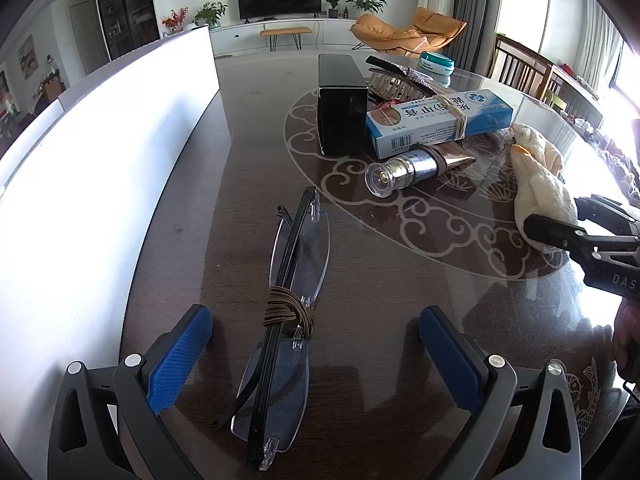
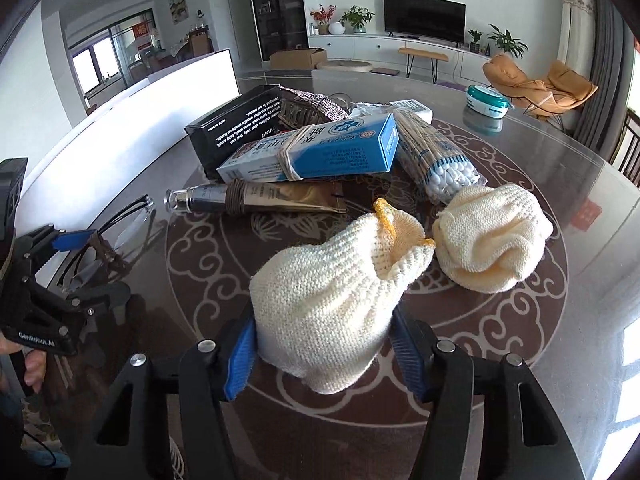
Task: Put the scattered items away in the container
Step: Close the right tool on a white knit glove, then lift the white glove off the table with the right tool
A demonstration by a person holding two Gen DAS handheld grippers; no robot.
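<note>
My right gripper [image 2: 324, 326] is shut on a cream knitted glove [image 2: 332, 292], its blue pads pressing both sides. A second cream glove [image 2: 492, 236] lies just right of it on the glass table. In the left wrist view my left gripper [image 1: 314, 316] stands open around folded rimless glasses [image 1: 288, 320] bound with a brown elastic; the pads do not touch them. The white container [image 1: 100, 160] runs along the table's left side. The right gripper [image 1: 560, 228] shows at the right edge, against the glove [image 1: 540, 196].
A pile sits mid-table: a black box [image 2: 236, 124], a blue-and-white carton [image 2: 316, 152], a metallic tube [image 2: 256, 196], a cotton swab pack [image 2: 436, 156] and a hair clip [image 2: 312, 104]. A teal-lidded tin [image 2: 486, 100] stands farther back. Chairs [image 1: 516, 60] line the right side.
</note>
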